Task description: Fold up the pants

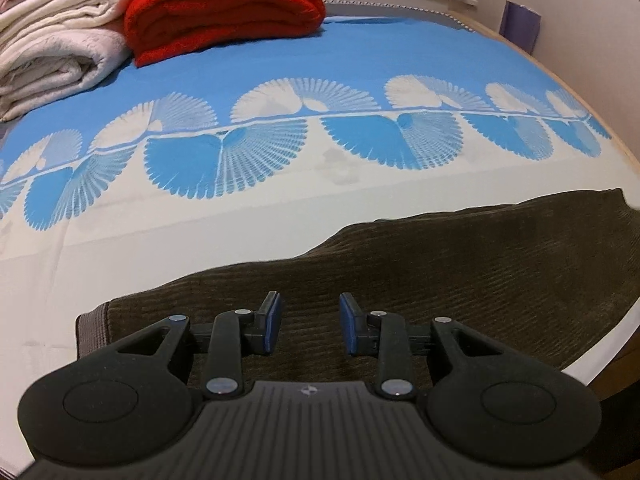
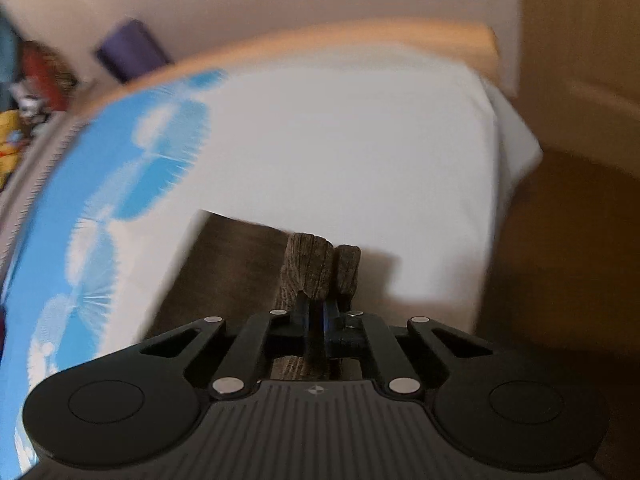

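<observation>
Dark brown corduroy pants (image 1: 460,264) lie flat on the bed, stretching from the lower left to the right in the left wrist view. My left gripper (image 1: 308,322) is open and empty just above the pants near their waistband end. In the right wrist view my right gripper (image 2: 320,312) is shut on a bunched fold of the pants (image 2: 316,268), lifted a little above the sheet; the rest of the pants (image 2: 232,264) trails down to the left. That view is blurred.
The bed has a blue and white fan-patterned sheet (image 1: 280,148). A folded red blanket (image 1: 224,12) and cream blankets (image 1: 52,48) are stacked at the far left. The bed's wooden edge (image 2: 360,36) and corner lie ahead of the right gripper.
</observation>
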